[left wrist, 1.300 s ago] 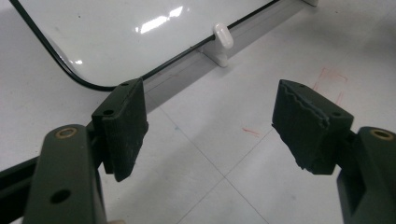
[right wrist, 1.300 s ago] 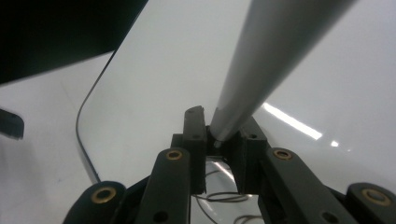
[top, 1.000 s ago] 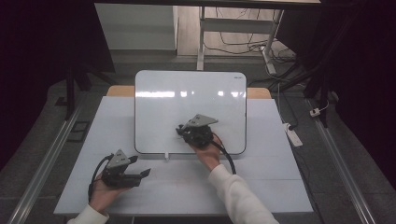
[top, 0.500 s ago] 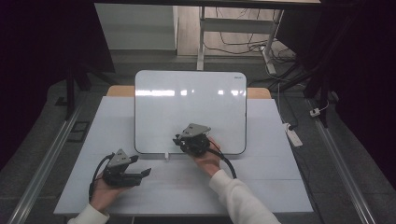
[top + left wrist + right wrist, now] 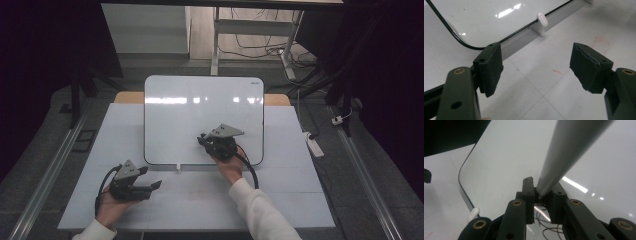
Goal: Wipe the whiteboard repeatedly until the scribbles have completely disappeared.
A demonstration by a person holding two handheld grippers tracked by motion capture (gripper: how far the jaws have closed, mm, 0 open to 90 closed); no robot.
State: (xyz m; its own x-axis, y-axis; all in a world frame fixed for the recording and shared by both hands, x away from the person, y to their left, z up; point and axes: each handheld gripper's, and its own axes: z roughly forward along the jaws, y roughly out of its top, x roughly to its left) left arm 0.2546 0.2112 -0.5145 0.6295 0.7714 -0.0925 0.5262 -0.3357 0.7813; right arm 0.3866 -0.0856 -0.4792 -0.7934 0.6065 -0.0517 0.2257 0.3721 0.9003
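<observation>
**A:** What does the right gripper (image 5: 543, 195) hold?

**B:** A grey pen (image 5: 571, 150), clamped between its jaws near one end, the barrel rising up and away in the right gripper view. Which end is gripped, I cannot tell. In the high view that gripper (image 5: 202, 141) hangs over the lower right part of the whiteboard (image 5: 200, 107), which lies flat on the tabletop (image 5: 300, 195) with its near edge toward the person.

**A:** And the board itself?

**B:** Bare white with a dark rim and glare streaks. A small white clip (image 5: 542, 20) sits at the middle of its near edge.

**A:** The other hand?

**B:** The left gripper (image 5: 152, 178) rests low at the near left of the tabletop, jaws apart with nothing between them, pointed toward the board's corner.

**A:** How should the step be done well?

**B:** Likely the pen is about to meet the board. Bring the tip down gently and keep the squeeze firm so the barrel does not pivot. The free gripper could pin the board's corner, since a smooth board may slide under a stroke.
</observation>
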